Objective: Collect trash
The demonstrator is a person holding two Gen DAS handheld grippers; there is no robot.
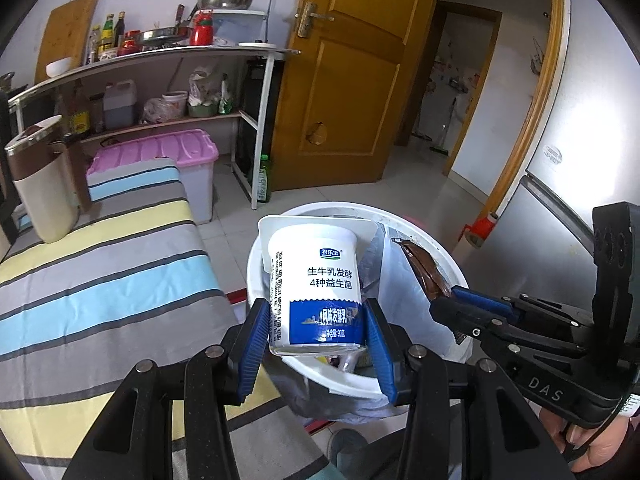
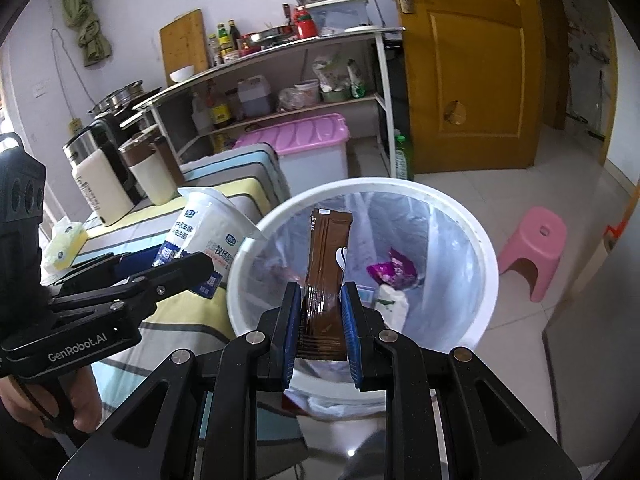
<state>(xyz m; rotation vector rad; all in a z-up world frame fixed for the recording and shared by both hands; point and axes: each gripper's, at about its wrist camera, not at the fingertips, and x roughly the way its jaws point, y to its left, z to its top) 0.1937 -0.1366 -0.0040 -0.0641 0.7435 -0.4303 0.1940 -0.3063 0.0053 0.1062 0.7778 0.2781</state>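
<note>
My left gripper [image 1: 316, 320] is shut on a white and blue yogurt cup [image 1: 314, 284], held upside down above the near rim of the white trash bin [image 1: 452, 264]. The right gripper [image 2: 320, 308] is shut on a brown snack wrapper [image 2: 326, 264], which hangs over the bin's [image 2: 486, 248] open mouth. The bin is lined with a clear bag, and a purple wrapper [image 2: 394, 270] and a crumpled white packet [image 2: 394, 306] lie inside. From the right wrist view the yogurt cup [image 2: 212, 232] sits just left of the bin rim, pinched in the left gripper [image 2: 188, 264]. The brown wrapper [image 1: 426, 276] and right gripper [image 1: 456, 300] show at the right in the left wrist view.
A striped cloth covers the table [image 1: 100, 280] left of the bin, with a thermos jug [image 1: 38, 184] on it. A pink-lidded storage box [image 1: 188, 152], a shelf of bottles and bowls [image 1: 160, 80], a wooden door [image 1: 344, 80] and a pink stool [image 2: 534, 248] stand around.
</note>
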